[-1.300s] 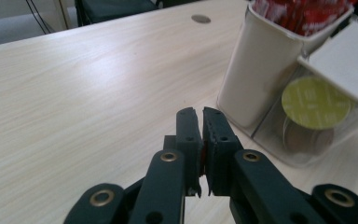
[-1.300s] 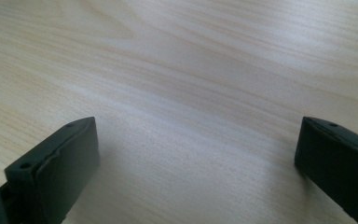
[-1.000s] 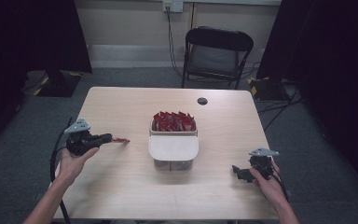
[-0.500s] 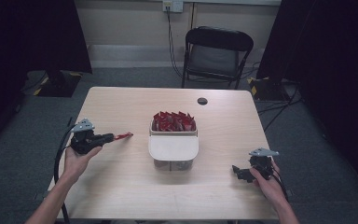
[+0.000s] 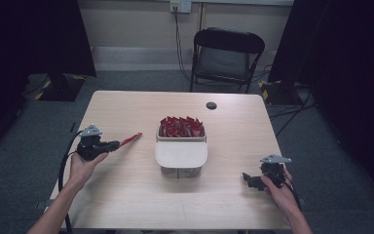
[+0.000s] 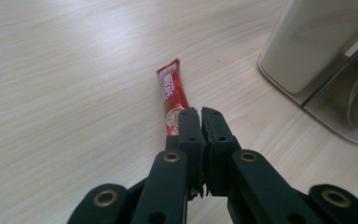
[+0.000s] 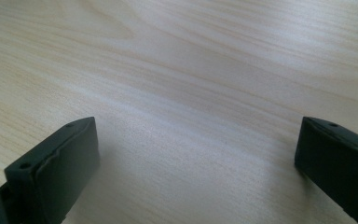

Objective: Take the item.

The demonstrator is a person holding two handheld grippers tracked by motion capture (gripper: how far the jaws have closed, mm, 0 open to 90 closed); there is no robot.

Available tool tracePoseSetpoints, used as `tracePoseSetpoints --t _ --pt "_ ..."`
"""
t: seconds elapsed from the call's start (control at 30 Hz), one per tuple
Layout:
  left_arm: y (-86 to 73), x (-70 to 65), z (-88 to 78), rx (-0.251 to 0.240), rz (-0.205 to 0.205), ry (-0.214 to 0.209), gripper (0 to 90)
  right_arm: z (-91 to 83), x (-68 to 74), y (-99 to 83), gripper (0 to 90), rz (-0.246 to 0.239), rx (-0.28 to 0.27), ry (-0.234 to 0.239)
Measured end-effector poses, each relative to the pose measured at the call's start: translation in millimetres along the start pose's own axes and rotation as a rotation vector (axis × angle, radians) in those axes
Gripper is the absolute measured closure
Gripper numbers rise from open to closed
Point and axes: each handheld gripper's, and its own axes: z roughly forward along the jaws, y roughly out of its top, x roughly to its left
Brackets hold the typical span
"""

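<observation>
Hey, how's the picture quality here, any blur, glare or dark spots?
High view: table evenly lit, surroundings fall into darkness. Left gripper view: red sachet sharp, white container mildly bright. Right gripper view: soft overall, pale sheen across the wood, blurred tongs.

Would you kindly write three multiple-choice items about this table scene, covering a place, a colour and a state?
1. Where does the white box stand?
A. mid-table
B. at the left edge
C. on the chair

2. What colour is the packet in the left gripper?
A. blue
B. red
C. green

3. How do the right gripper's jaws stand?
A. shut on a packet
B. shut on nothing
C. wide open

Answers: 1 A, the high view shows it centred on the table; 2 B, the wrapper is red; 3 C, only bare wood lies between them.
</observation>
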Motion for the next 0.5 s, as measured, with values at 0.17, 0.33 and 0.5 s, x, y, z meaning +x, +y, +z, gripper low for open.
tracePoseSetpoints --t 0.17,0.33,0.5 --pt "-0.7 1.2 6.7 0.018 0.0 0.003 88.0 0.0 0.0 0.0 0.0 0.0 0.0 0.0" --pt "-1.4 0.7 10.2 0.035 0.004 0.002 88.5 0.0 0.0 0.0 0.0 0.0 0.0 0.001" --pt "-3.0 2.9 16.1 0.045 -0.002 -0.009 89.2 0.0 0.0 0.0 0.0 0.0 0.0 0.001"
